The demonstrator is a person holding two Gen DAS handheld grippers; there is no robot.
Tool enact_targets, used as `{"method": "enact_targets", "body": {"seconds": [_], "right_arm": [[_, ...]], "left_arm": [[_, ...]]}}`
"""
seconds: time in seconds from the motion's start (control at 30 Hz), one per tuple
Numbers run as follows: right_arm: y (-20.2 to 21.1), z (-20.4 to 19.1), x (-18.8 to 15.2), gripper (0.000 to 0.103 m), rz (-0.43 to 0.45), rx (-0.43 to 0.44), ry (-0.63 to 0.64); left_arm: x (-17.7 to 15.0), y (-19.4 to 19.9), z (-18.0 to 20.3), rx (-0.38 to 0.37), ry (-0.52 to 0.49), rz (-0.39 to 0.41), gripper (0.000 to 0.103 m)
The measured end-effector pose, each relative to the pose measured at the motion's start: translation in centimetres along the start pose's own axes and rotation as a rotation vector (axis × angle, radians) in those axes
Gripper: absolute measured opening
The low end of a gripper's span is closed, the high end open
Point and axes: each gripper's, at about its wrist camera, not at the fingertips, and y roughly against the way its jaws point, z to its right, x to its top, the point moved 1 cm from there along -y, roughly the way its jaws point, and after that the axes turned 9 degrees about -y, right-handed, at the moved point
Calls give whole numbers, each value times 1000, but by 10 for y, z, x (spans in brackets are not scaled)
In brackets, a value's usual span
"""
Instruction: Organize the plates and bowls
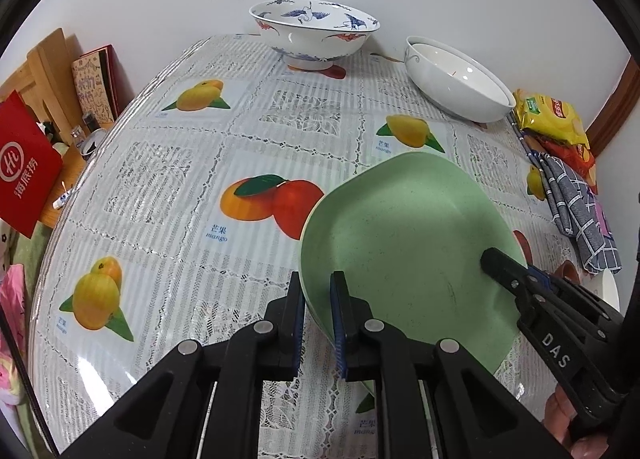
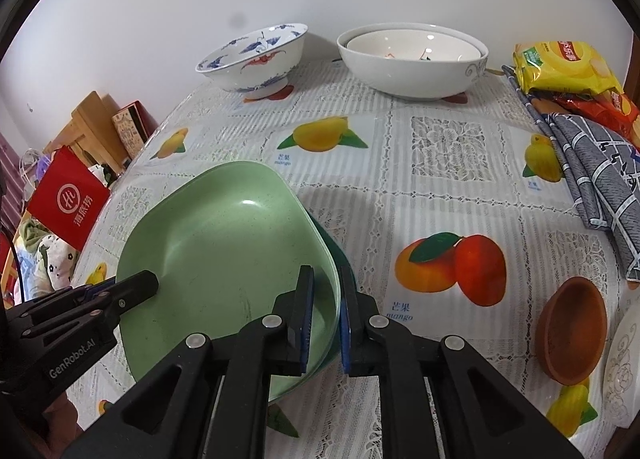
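Observation:
A light green square plate [image 1: 404, 235] [image 2: 224, 255] is held between both grippers just above the table. My left gripper [image 1: 318, 299] is shut on its left rim. My right gripper [image 2: 326, 299] is shut on its right rim, and it shows in the left wrist view [image 1: 496, 259]. A darker green plate [image 2: 330, 251] lies under the light one. A blue-and-white crane bowl [image 1: 314, 33] [image 2: 256, 59] stands at the back. White nested bowls [image 1: 456, 79] [image 2: 412, 59] stand to its right.
A brown clay bowl [image 2: 572, 331] and a white patterned plate [image 2: 622, 371] sit at the right edge. A grey checked cloth [image 2: 592, 171] and snack bags [image 2: 564, 67] lie back right. The table [image 1: 160, 163] drops off left, beside a red bag [image 1: 24, 167].

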Motion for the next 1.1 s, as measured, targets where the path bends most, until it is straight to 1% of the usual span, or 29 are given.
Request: {"method": "enact_targets", "body": {"seconds": [0.27, 0.43, 0.6, 0.67, 0.8, 0.9, 0.93, 0.97, 1.03, 1.1], "right_arm": [[-3, -3, -1, 13, 13, -9, 19], [-4, -3, 0, 15, 22, -4, 15], [-3, -3, 0, 15, 26, -14, 27], [-3, -4, 1, 17, 23, -14, 31], [-3, -5, 0, 30, 28, -2, 40], [-1, -10, -1, 33, 55, -23, 66], [1, -11, -2, 36, 63, -25, 74], [3, -12, -2, 38, 73, -23, 77], [6, -12, -1, 44, 85, -6, 67], [8, -9, 1, 45, 96, -6, 54]], "left_arm": [[0, 0, 0, 5, -8, -4, 14], [-2, 1, 5, 11, -43, -13, 15], [-4, 3, 9, 15, -67, -22, 18], [-4, 3, 11, 14, -75, -29, 20], [-6, 4, 15, 25, -98, -35, 21], [-6, 8, 17, 34, -103, -30, 22], [-6, 9, 17, 34, -103, -27, 22], [-6, 10, 17, 33, -103, -25, 23], [-5, 11, 17, 38, -107, -23, 24], [-5, 13, 18, 44, -108, -21, 24]]}}
